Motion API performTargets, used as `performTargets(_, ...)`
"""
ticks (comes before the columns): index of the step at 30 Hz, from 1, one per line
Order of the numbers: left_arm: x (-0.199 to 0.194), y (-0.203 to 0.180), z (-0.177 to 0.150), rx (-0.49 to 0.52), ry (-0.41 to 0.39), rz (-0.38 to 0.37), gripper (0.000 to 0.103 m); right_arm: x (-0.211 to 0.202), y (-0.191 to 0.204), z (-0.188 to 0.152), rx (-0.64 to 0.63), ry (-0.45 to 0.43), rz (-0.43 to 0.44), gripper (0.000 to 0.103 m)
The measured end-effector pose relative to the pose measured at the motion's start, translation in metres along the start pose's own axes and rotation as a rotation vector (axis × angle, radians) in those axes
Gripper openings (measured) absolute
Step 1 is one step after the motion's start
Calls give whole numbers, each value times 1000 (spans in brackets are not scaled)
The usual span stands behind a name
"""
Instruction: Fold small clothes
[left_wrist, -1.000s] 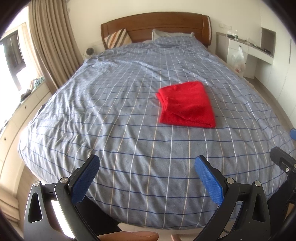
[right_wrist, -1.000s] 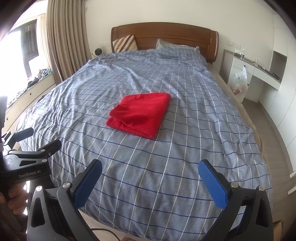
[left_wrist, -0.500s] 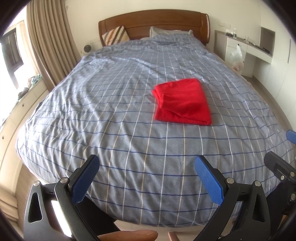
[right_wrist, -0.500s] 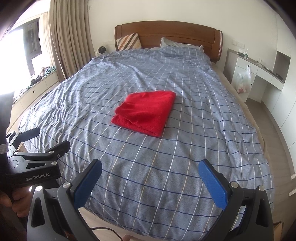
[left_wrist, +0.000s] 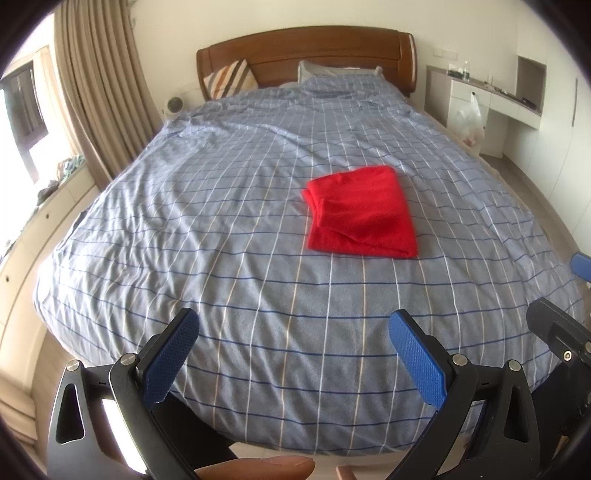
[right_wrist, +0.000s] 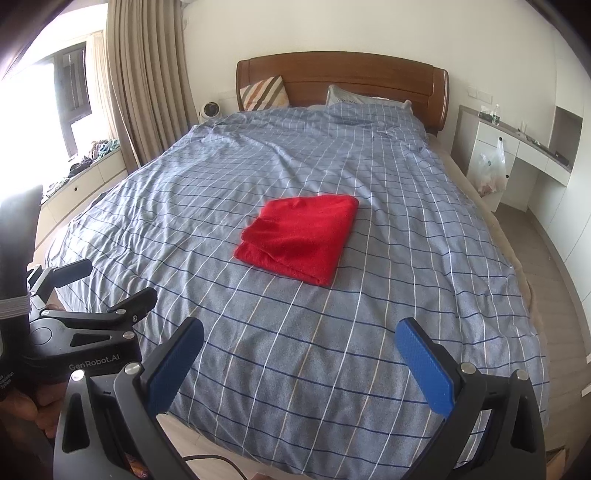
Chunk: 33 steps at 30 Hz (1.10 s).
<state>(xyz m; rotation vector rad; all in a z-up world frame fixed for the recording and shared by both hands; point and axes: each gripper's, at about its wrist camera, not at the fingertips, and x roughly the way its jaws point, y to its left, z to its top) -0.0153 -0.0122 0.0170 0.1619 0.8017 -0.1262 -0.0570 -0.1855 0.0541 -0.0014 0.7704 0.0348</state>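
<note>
A red garment (left_wrist: 360, 212) lies folded into a flat rectangle near the middle of the blue checked bed cover (left_wrist: 221, 229). It also shows in the right wrist view (right_wrist: 301, 238). My left gripper (left_wrist: 293, 360) is open and empty, held above the foot of the bed, well short of the garment. My right gripper (right_wrist: 301, 363) is open and empty, also back over the foot of the bed. The left gripper's body (right_wrist: 81, 332) shows at the left of the right wrist view.
A wooden headboard (right_wrist: 343, 85) and pillows (right_wrist: 264, 94) stand at the far end. Curtains (right_wrist: 147, 88) and a window bench (right_wrist: 81, 177) run along the left. A white desk (right_wrist: 517, 147) with a plastic bag (right_wrist: 489, 170) stands right.
Both grippers have drawn back and up a little from the bed. The garment looks smaller and farther in both views. Both stay open.
</note>
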Motion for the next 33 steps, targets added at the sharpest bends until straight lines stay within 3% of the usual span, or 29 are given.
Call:
performTargets(19, 0, 12, 5, -27, -5, 12, 103, 4, -1, 3, -10, 5, -47, 102)
performTargets(33, -3, -2, 3, 7, -29, 24, 103, 6, -10, 1, 16, 11, -50, 102)
